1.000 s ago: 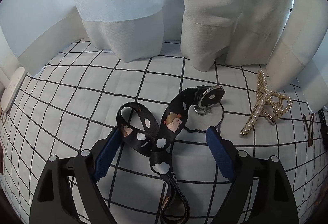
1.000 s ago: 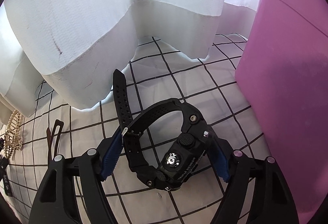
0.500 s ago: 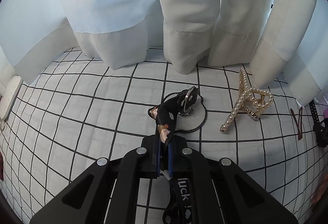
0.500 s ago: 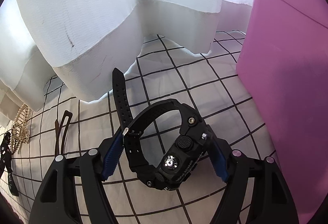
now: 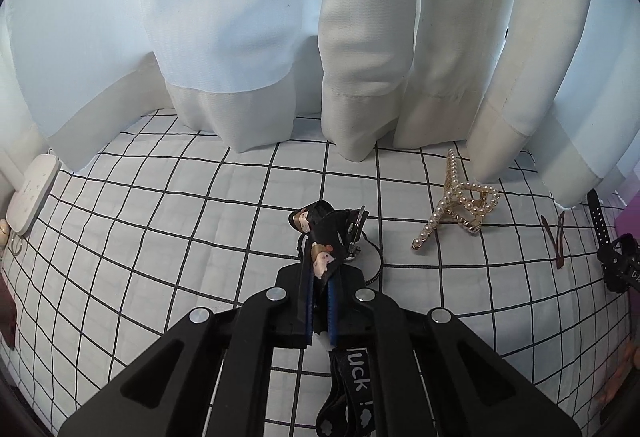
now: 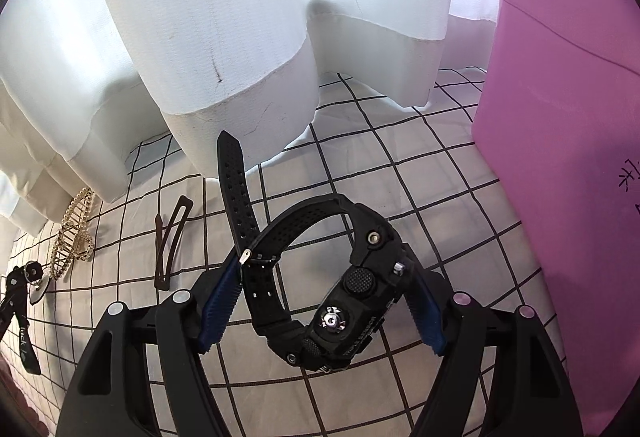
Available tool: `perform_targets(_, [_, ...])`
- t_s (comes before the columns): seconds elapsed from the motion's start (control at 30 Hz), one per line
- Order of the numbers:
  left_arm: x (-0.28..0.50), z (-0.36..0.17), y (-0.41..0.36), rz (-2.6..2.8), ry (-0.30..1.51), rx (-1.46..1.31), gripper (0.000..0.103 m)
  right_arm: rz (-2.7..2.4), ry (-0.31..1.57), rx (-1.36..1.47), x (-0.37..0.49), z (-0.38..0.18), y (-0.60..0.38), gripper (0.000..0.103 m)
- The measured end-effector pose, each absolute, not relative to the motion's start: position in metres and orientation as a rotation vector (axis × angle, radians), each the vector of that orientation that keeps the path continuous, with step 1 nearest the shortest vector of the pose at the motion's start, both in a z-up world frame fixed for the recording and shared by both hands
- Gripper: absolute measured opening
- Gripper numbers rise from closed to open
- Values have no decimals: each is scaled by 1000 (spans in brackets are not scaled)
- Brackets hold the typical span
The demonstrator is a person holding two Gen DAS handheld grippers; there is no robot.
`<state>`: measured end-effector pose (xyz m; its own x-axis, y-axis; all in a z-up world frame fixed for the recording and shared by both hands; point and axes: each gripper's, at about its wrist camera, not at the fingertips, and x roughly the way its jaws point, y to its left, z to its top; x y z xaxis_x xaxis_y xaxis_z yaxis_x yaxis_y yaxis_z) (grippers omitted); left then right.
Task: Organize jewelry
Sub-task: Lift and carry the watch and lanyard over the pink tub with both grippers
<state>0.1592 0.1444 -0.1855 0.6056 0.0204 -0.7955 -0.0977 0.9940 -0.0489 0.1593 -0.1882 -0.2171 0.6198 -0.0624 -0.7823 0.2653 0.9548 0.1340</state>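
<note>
The left tongs [image 5: 319, 303] are pressed nearly together on a black lanyard [image 5: 325, 242] printed with small cartoon figures; the strap bunches up just past the blue pads, its metal ring and clip hang at the far end, and the rest of it trails back beneath the tongs, showing white lettering. The right tongs [image 6: 320, 307] stand wide apart around a black watch [image 6: 320, 291], which sits on its side between the blue pads; the left pad lies against the buckle side of the band and the right pad next to the case, though whether either presses in cannot be told. The watch's free strap end points away toward the curtain. Both pieces are on a white bedsheet [image 5: 160, 237] ruled with a black grid, soft and slightly wrinkled. Between lanyard and watch lie one gold hair claw [image 5: 460, 205] set with pearls and one thin brown snap clip [image 6: 170, 241], each apart from the others. That makes four loose items on the sheet: one lanyard, one watch, one claw, one snap clip. White curtains [image 5: 248, 49] hang in heavy folds along the far edge of the sheet, lit from behind. A tall pink box [image 6: 568, 141] with handwritten marks stands just to the right of the watch. At the far left edge of the left wrist view rests one flat white remote [image 5: 32, 199].
</note>
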Motion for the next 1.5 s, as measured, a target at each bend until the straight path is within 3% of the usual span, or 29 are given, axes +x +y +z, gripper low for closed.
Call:
perform_targets(0.63, [126, -132, 107, -39, 876, -63, 5, -117, 841, 246, 110, -166, -167, 72])
perform_targets(1.5, [83, -23, -27, -311, 709, 51, 5, -137, 617, 241, 19, -44, -212, 72])
